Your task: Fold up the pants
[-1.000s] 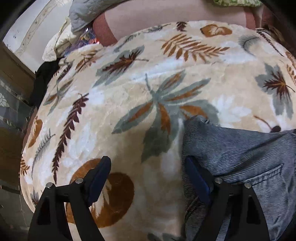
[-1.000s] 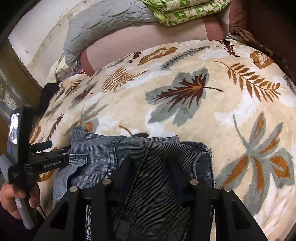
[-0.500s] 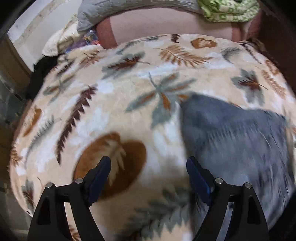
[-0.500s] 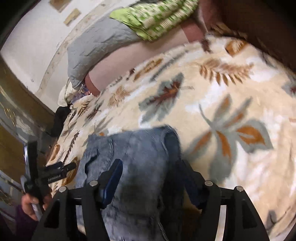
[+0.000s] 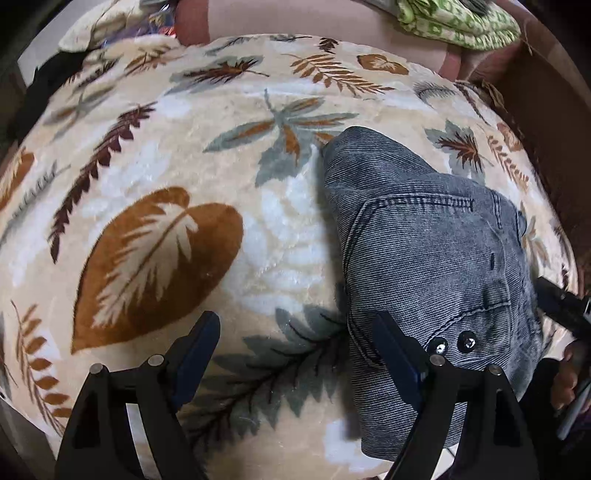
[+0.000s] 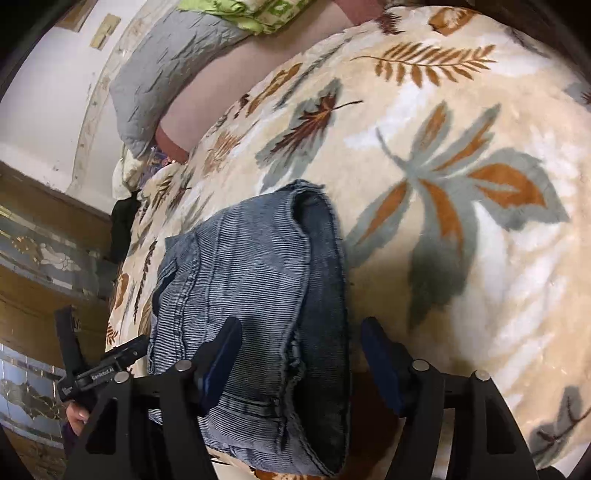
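Note:
Grey-blue denim pants (image 5: 436, 251) lie folded in a thick bundle on the leaf-patterned blanket (image 5: 155, 155). My left gripper (image 5: 295, 336) hangs open above the blanket just left of the bundle. Its right finger (image 5: 395, 350) overlaps the pants' left edge, and only blanket shows between the pads. In the right wrist view the pants (image 6: 251, 288) run between the fingers of my right gripper (image 6: 301, 354). Its jaws are opening and the pads stand clear of the denim. The left gripper (image 6: 92, 369) and the hand (image 6: 75, 413) holding it show at the left edge.
A green patterned folded cloth (image 5: 458, 22) and a grey pillow (image 6: 166, 74) lie at the far end on a pink sheet (image 6: 221, 88). A dark cloth (image 6: 123, 221) hangs off the bed's far left corner. Wooden panelling (image 6: 44, 206) stands left of the bed.
The right gripper's jaws spread apart and let go of the denim fold. Both grippers drew back from the bundle, and the left one now looks down on more of the pants.

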{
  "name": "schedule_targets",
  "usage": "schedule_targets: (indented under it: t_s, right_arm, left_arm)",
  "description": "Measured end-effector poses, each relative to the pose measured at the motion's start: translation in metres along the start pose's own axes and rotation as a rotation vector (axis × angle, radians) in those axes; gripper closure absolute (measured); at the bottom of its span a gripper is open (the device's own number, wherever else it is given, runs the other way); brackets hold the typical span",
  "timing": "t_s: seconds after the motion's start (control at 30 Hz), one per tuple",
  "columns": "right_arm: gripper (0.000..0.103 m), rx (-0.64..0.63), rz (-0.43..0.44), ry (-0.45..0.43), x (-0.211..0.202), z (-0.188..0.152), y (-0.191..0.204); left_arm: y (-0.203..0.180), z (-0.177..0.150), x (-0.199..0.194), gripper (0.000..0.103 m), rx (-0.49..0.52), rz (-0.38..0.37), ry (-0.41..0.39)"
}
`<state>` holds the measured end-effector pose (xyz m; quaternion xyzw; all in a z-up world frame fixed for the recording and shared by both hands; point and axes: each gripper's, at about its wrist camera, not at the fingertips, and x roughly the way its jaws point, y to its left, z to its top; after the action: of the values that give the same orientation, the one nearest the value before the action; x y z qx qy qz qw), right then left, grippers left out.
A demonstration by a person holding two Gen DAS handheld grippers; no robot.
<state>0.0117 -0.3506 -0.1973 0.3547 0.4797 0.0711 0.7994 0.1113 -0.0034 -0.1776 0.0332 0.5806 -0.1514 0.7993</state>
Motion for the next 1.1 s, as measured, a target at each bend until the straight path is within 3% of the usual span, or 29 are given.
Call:
schedule_targets:
  t_s: [0.1,0.2,0.27,0.4,0.77,0.87,1.0,1.1]
  right_arm:
    - [0.029,-0.02,0.012,0.005,0.006,0.0,0.005]
    - [0.029,-0.035,0.085,0.043,0.016,-0.001,0.014]
    - [0.029,-0.075,0.062,0.037,0.019,-0.003,0.022]
    - [0.029,-0.055,0.085,0.034,0.019,-0.004,0.018]
    - [0.029,-0.014,0.136,0.029,0.022,0.0,0.01]
    - [0.029,-0.01,0.165,0.038,0.026,0.003,0.01]
    - [0.031,-0.088,0.139,0.037,0.029,-0.002,0.023]
    - [0.048,-0.167,0.105,0.022,0.028,-0.008,0.036]
  left_arm:
    - [0.001,-0.002,0.0,0.018,-0.015,-0.012,0.0]
    - [-0.011,-0.005,-0.006,0.018,0.034,0.013,-0.035]
    - [-0.019,-0.006,-0.011,0.018,0.064,0.03,-0.062]
    - [-0.021,-0.007,-0.014,0.018,0.036,-0.079,-0.056]
    - [-0.036,-0.004,0.007,0.019,0.017,-0.249,-0.024]
    - [-0.039,-0.003,0.008,0.031,0.026,-0.256,-0.025]
    - [-0.045,-0.002,0.009,0.041,0.046,-0.247,-0.029]
    - [-0.048,-0.002,0.005,0.053,0.073,-0.229,-0.047]
